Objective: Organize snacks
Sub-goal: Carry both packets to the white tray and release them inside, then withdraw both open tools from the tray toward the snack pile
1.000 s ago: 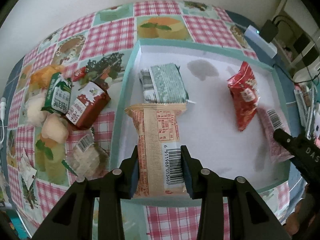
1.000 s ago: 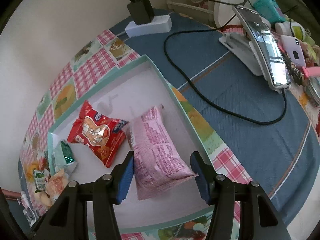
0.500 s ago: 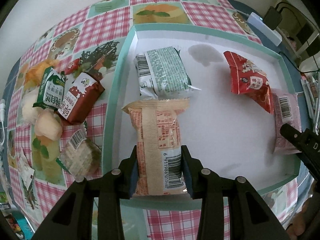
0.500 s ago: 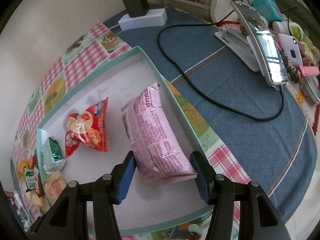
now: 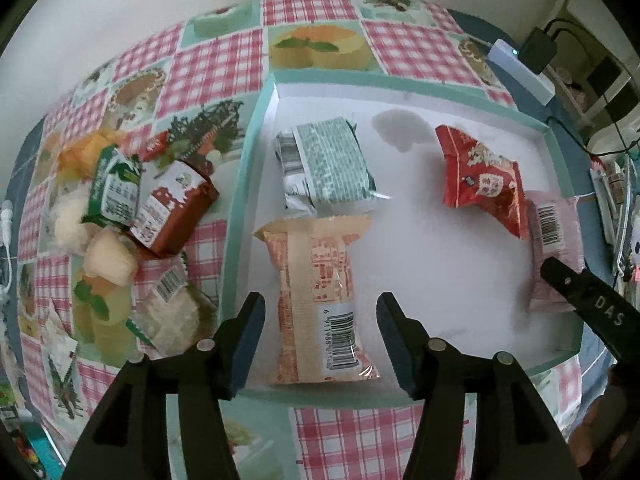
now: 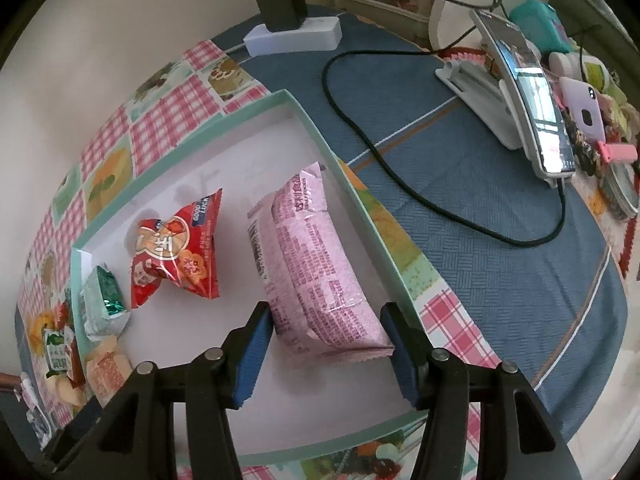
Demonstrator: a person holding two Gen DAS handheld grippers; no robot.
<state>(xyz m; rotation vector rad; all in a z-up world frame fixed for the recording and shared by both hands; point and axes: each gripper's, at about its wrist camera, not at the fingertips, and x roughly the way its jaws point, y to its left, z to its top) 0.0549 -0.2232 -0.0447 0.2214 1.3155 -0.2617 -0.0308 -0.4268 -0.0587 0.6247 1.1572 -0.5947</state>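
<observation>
- Snacks: four packets lie in the mint-rimmed white tray [image 5: 245, 184], more lie loose on the checkered cloth [image 5: 224, 64] to its left.
- Orange packet [image 5: 320, 296] lies flat on the tray floor at the near-left, barcode end toward the camera. Its far edge touches the green packet [image 5: 332, 164], which sits further back by the left wall.
- Left gripper [image 5: 320, 336] is spread wide either side of the orange packet, clear gaps on both sides, touching nothing.
- Pink packet [image 6: 316, 268] lies along the tray's right wall, far end up against the rim.
- Right gripper [image 6: 326, 350] straddles the pink packet's near end. Both blue pads [image 6: 254, 354] sit at the wrapper's edges; can't tell whether they clamp it or only touch it.
- Red packet [image 6: 180, 248] sits mid-tray, just left of the pink one; in the left wrist view their edges overlap.
- Outside the tray, left side: green-white carton [image 5: 114, 188] leaning on a brown box [image 5: 172, 204], pale round cakes [image 5: 110, 260], and a clear-wrapped snack [image 5: 176, 312] near the tray's near-left corner.
- Right of the tray on the blue cloth [image 6: 500, 272]: looping black cable [image 6: 384, 164], white power strip [image 6: 294, 36] with black adapter, phone on a white stand [image 6: 532, 120].
</observation>
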